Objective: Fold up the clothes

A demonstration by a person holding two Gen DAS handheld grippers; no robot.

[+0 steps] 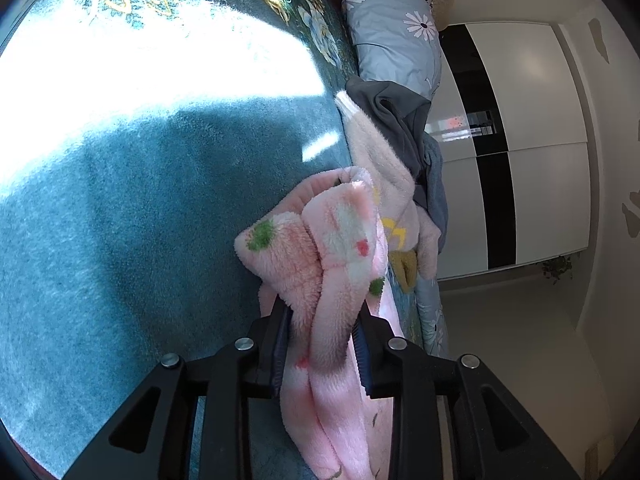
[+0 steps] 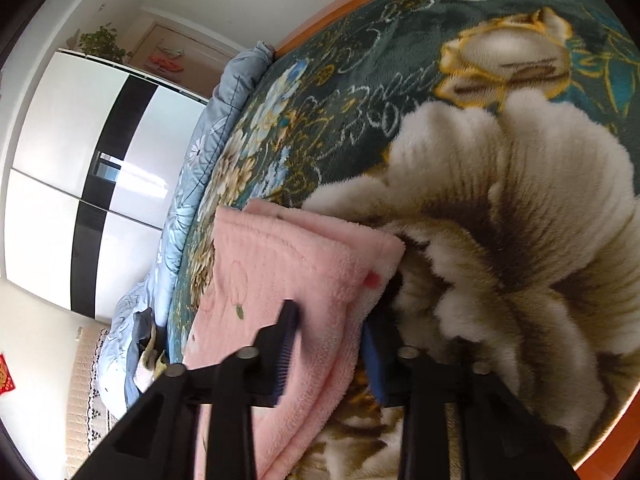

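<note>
Left wrist view. The left gripper [image 1: 322,320] has a bunched roll of the pink fleece garment [image 1: 320,248] between its jaws; the pile fills the gap and bulges above the tips, and the blue ridged pads [image 1: 280,344] sit against it on both sides, so the grip reads as a grasp on the fleece, though a light one. The garment lies along the edge of the teal floral blanket [image 1: 140,220] covering the bed. Beyond it, a heap of other clothes [image 1: 396,140] in pale pink, grey and blue waits near the bed's edge, with a daisy-print pillow [image 1: 396,36] behind and a white wardrobe [image 1: 532,152] across the room.

Right wrist view. The right gripper [image 2: 330,320] straddles a flatter, layered end of the same pink garment [image 2: 288,264], which rests on the blanket's large cream flower [image 2: 520,220]. The left pad touches the cloth; the right pad is partly hidden behind the fold, so I cannot tell whether the hold is firm.

Technique. The step appears to be carrying a fold across the garment. Both ends should be held with all layers caught, kept level and taut, then laid so the edges meet squarely. A loose left grip risks shedding the inner layers.
</note>
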